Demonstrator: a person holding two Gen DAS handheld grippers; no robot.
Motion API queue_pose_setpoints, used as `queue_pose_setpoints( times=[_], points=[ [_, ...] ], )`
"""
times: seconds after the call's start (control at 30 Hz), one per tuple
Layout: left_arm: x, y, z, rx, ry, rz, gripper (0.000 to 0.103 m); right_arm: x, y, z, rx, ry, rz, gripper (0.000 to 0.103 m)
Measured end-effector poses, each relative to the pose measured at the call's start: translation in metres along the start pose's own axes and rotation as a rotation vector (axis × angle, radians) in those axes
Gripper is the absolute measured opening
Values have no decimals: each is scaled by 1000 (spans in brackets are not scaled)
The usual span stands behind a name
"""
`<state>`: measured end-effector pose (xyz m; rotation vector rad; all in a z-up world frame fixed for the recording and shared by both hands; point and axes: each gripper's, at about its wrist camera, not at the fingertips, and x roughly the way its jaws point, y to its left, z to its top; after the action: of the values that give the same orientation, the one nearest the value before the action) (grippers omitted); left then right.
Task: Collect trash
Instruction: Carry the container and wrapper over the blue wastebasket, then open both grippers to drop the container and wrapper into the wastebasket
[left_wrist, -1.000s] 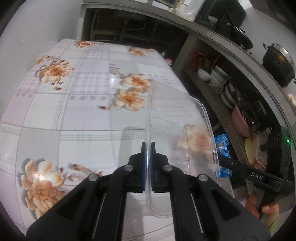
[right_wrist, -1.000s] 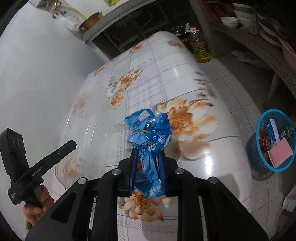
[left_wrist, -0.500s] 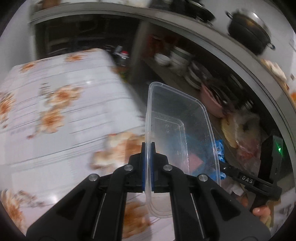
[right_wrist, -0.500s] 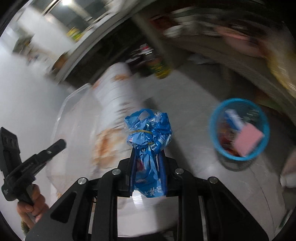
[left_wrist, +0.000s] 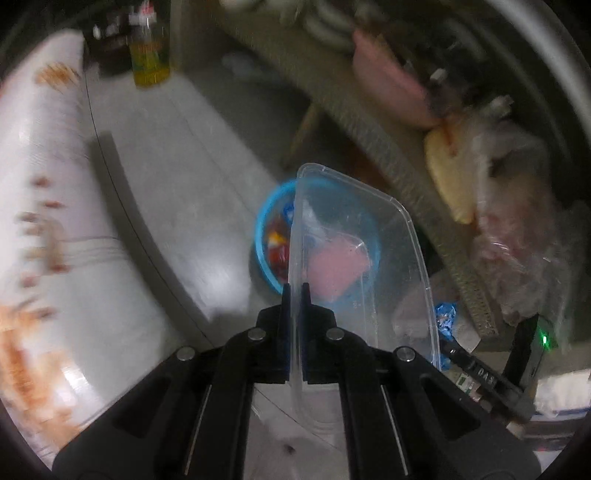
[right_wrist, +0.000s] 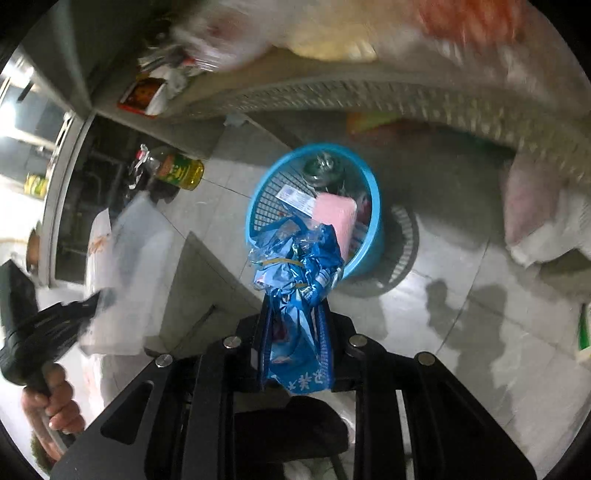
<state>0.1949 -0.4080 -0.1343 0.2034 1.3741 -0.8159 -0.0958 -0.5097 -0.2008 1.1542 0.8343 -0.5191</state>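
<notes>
Left wrist view: the left gripper pinches the near wall of a clear tub, its two black fingers pressed together on the thin plastic. The tub stands on edge, rim up and open side to the right. Through and beside it, on the grey floor below, sits a blue basket with a pink block and red wrappers inside. To the right, the right gripper shows as a black bar with a scrap of blue bag at its tip. On the left runs the table in its flowered cloth, blurred. Farther off an oil bottle stands on the floor, and a woven shelf crosses the upper right with pale bags on it.

Right wrist view: the right gripper holds a crumpled blue bag, fingers partly closed with the bag's lower half squeezed between them and its bunched top sticking out past the tips. Just beyond the bag, on the floor, is the basket, holding the pink block, a printed packet and a clear bottle. At the left edge a hand grips the handle of the left gripper, which carries the tub, blurred. Behind it the oil bottle lies in view, and the shelf arcs across the top.
</notes>
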Motion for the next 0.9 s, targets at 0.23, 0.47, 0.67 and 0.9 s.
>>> queue_pose_setpoints(
  times=[0.23,0.47,0.67,0.9],
  points=[
    [102,6,32,-152,178,65,2,62,-20,17,96,61,24,22],
    [159,14,53,-271,185,76,22,78,-27,19,117,80,18,22],
    [182,16,53,-295,238,94,44,77,-38,17,106,82,-22,22],
    [162,19,62,-320,186,46,45,76,-19,22,27,63,-30,23]
  ],
)
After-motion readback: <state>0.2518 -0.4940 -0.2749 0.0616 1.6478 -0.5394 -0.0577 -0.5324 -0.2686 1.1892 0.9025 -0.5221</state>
